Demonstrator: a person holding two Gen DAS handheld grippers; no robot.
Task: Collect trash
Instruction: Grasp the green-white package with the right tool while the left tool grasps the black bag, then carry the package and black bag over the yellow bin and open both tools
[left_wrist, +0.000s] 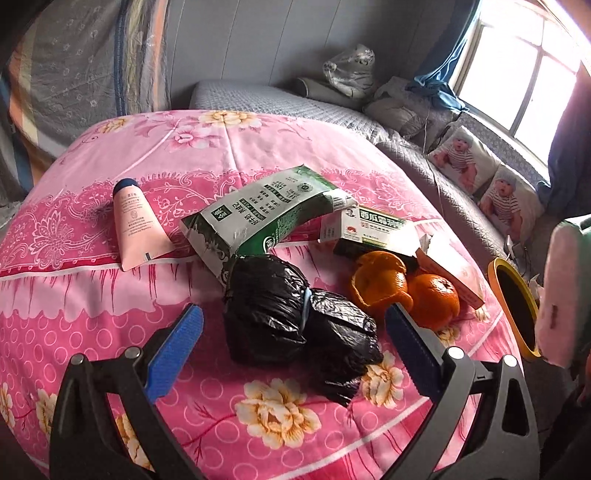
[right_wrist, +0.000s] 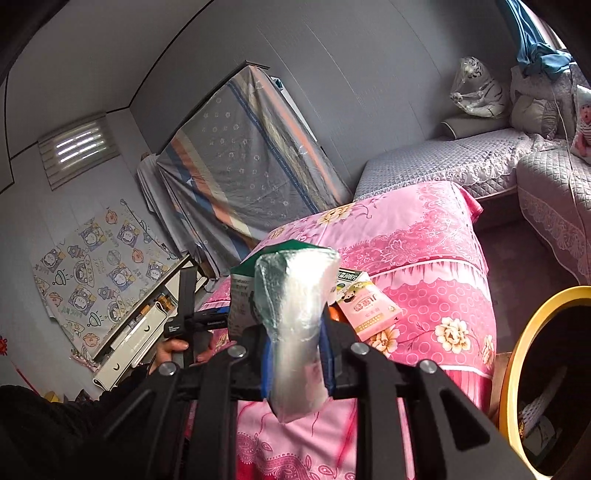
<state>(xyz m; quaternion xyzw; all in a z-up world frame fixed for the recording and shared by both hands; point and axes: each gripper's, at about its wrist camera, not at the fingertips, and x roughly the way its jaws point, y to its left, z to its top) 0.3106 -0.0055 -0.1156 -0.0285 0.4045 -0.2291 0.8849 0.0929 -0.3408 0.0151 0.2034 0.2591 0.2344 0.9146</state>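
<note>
Pink floral cover (left_wrist: 110, 332) (bag (left_wrist: 295, 325), carton (left_wrist: 258, 218), tube (left_wrist: 135, 225), oranges (left_wrist: 406, 291)).

Grey panelled walls (right_wrist: 332, 55). Bright window (left_wrist: 517, 74) with blue curtain (left_wrist: 439, 81), daylight flooding in. Grey quilted sofa (left_wrist: 258, 99) along wall. Pink floral cloth (left_wrist: 110, 295) over table. Louvred vent (right_wrist: 77, 146) high up.

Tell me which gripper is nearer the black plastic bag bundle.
Left. The left gripper straddles the black bag bundle with open jaws; the right gripper is off beside the bin, gripping a silvery pouch.
</note>
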